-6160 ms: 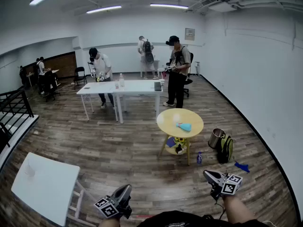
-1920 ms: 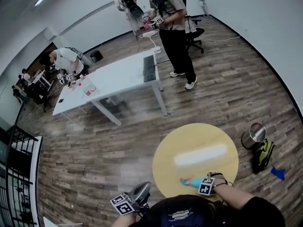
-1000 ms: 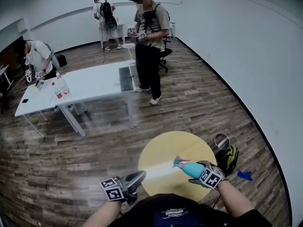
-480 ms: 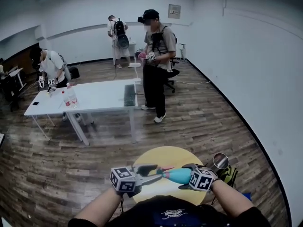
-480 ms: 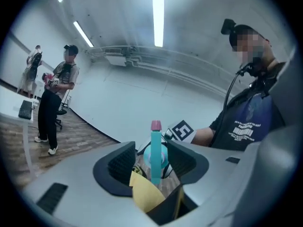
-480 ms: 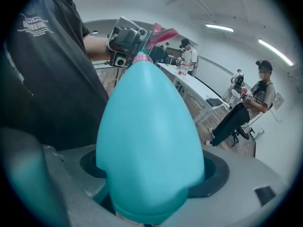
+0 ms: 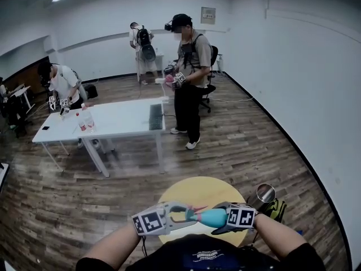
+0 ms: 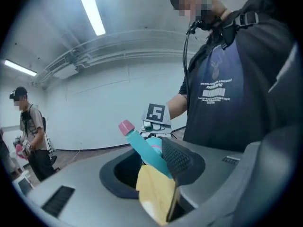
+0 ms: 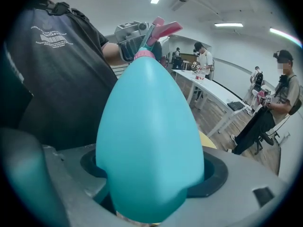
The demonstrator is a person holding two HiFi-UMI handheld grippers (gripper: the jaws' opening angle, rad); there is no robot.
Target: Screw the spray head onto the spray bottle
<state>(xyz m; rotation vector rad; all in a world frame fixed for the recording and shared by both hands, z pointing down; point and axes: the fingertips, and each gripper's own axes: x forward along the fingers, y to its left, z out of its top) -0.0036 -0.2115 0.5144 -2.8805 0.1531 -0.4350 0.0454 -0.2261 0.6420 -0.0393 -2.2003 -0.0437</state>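
Note:
My right gripper (image 7: 224, 220) is shut on a teal, egg-shaped spray bottle (image 7: 213, 217) and holds it lying sideways above the table, neck to the left. In the right gripper view the bottle (image 9: 149, 126) fills the space between the jaws. The teal spray head (image 7: 192, 212) with pink nozzle and collar sits at the neck. My left gripper (image 7: 181, 213) has come in from the left, and its jaws have just been closing with the spray head (image 8: 142, 148) between them. One black pad (image 8: 176, 159) lies against its stem.
A round yellow table (image 7: 197, 188) stands just below my hands. A metal bin (image 7: 265, 193) and a green bag (image 7: 276, 209) sit on the floor at its right. Farther off are long white tables (image 7: 118, 120) and several people, one standing (image 7: 189, 78) close by.
The left gripper swung right and up from beside the table to the spray head, opened, and closed round it. The right gripper lifted the bottle slightly.

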